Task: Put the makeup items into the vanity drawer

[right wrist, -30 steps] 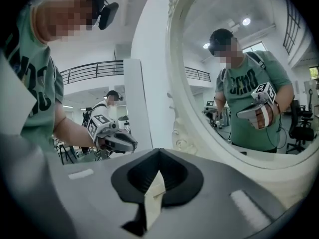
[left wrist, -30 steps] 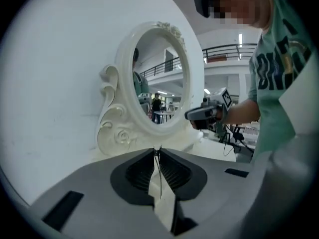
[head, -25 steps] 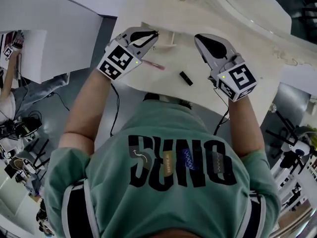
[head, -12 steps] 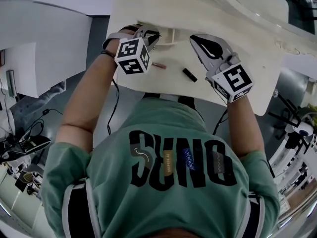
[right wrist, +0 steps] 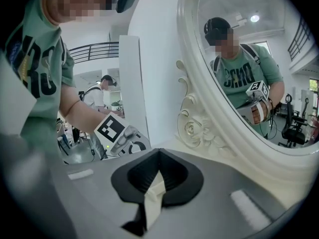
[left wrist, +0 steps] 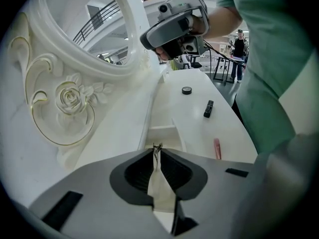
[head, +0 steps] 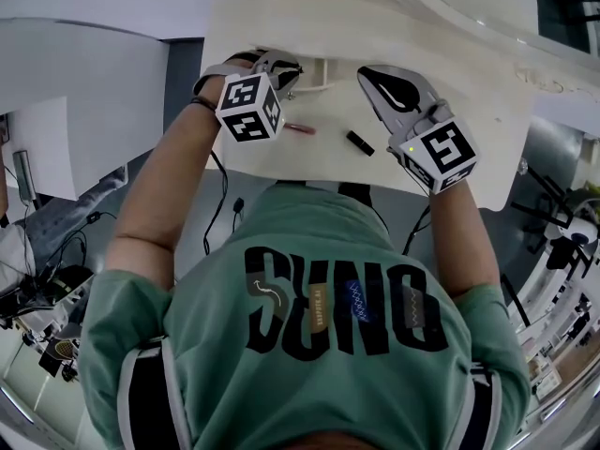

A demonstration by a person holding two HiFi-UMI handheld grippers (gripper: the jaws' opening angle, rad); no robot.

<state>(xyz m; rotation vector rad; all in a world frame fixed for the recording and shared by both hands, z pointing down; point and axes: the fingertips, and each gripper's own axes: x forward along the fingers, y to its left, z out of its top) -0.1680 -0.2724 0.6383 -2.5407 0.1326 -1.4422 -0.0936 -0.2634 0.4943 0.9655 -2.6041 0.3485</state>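
My left gripper [head: 286,71] is at the front of a small drawer [left wrist: 162,132] that stands out from the white vanity [head: 281,26]. Its jaw tips [left wrist: 157,151] pinch the drawer's small metal handle [left wrist: 156,147], and the jaws are opening. On the vanity top lie a pink tube [head: 298,127] [left wrist: 217,148], a black lipstick [head: 356,142] [left wrist: 208,108] and a round black compact [left wrist: 186,90]. My right gripper [head: 367,75] [right wrist: 158,153] hovers shut and empty above the top, to the right of the drawer, and shows in the left gripper view [left wrist: 174,26] too.
An oval mirror [right wrist: 249,68] in a carved white frame with a rose relief [left wrist: 70,98] stands behind the top. The vanity's front edge [head: 309,181] is against the person's body. Beyond it are floor, cables and other furniture.
My left gripper has rolled over at the wrist, so its marker cube now sits on top, and it has stayed at the drawer front. The right gripper has hardly moved.
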